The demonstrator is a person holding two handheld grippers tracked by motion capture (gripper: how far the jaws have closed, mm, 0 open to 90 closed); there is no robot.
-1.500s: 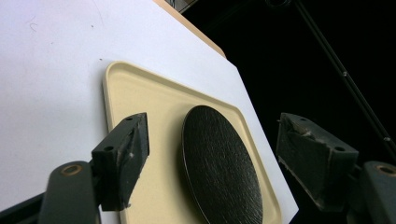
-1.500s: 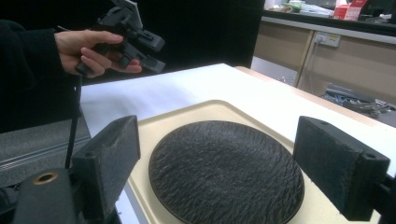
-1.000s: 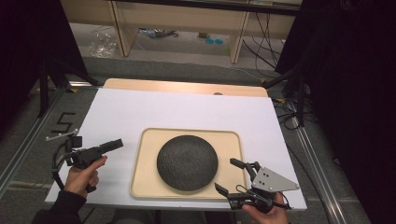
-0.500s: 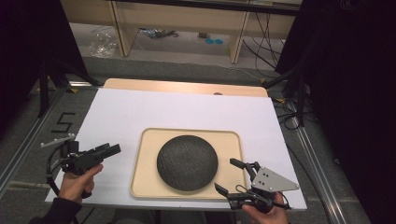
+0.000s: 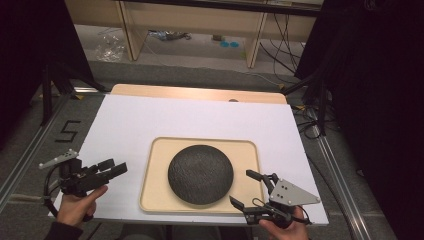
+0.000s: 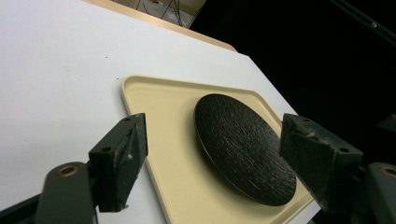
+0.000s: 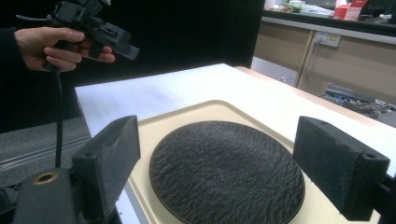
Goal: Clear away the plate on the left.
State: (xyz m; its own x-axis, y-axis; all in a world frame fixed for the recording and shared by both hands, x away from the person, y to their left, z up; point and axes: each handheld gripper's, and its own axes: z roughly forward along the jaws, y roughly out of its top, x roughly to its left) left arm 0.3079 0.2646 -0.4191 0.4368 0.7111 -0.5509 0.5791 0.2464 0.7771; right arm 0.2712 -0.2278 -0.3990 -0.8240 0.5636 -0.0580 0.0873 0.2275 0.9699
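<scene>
A round black plate (image 5: 200, 173) with a rough surface lies in the middle of a beige tray (image 5: 155, 192) on the white tabletop. My left gripper (image 5: 114, 168) hovers left of the tray near the table's front edge, open, with its jaws pointing at the tray. In the left gripper view the plate (image 6: 243, 140) and tray (image 6: 159, 100) lie beyond the wide-apart jaws. My right gripper (image 5: 241, 187) stands open at the tray's front right corner, nothing held. Its own view frames the plate (image 7: 224, 168) between its jaws and shows the left gripper (image 7: 114, 39) farther off.
The white sheet (image 5: 175, 117) covers the table, with a wooden strip (image 5: 200, 93) bare at the back. A "5" mark (image 5: 66, 131) is on the floor to the left. Cables (image 5: 310, 120) lie at the right, and shelving (image 5: 200, 20) stands behind.
My left gripper has drawn back toward the front left corner of the table and sits lower. The right gripper, plate and tray have stayed where they were.
</scene>
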